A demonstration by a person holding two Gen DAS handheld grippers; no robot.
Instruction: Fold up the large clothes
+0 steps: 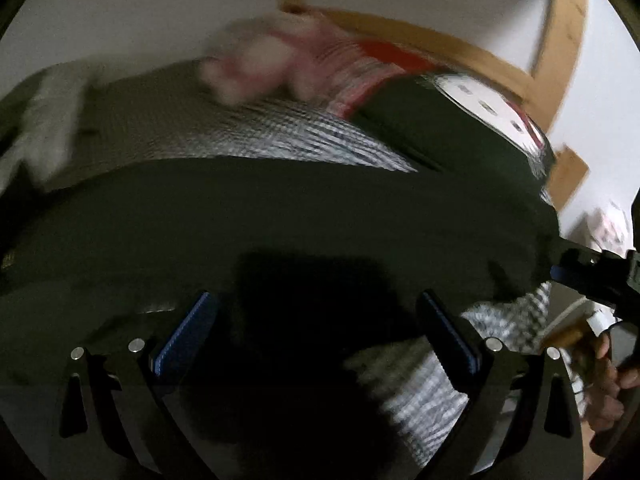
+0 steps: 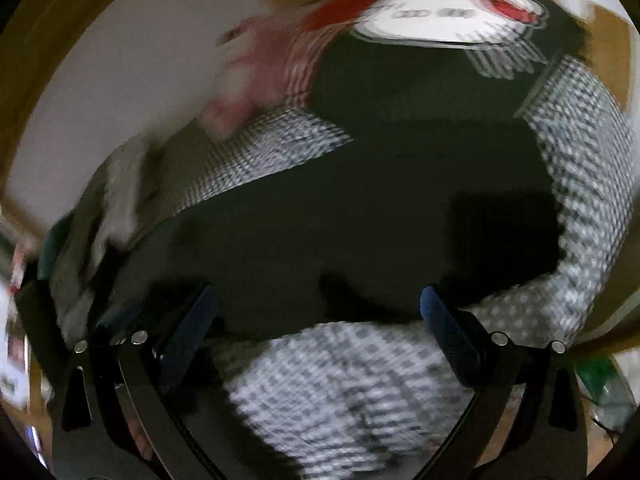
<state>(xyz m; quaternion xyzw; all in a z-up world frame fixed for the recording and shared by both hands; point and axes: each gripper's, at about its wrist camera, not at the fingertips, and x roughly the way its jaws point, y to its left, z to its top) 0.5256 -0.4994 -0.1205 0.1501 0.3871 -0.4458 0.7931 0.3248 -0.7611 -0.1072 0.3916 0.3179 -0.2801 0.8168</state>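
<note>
two views are showing me the checked bedcover (image 2: pixel 320 380) spreading under everything, and on it the dark garment (image 1: pixel 280 216) is lying flat, its long axis running from nine to three o'clock across the left wrist view. in the right wrist view the same garment is sitting at twelve o'clock from the fingers, with its near hem just beyond the pads. further off, at one o'clock, another dark folded piece with a white print (image 2: pixel 432 20) is resting by the wooden frame (image 1: pixel 440 44). i am holding the left gripper (image 1: pixel 316 332) with its jaws spread wide, gripping nothing, low over the cloth. the right gripper (image 2: pixel 320 320) is likewise gaping and empty. i am judging the left one nearer the garment, hanging over it, while the right is facing its near edge.
</note>
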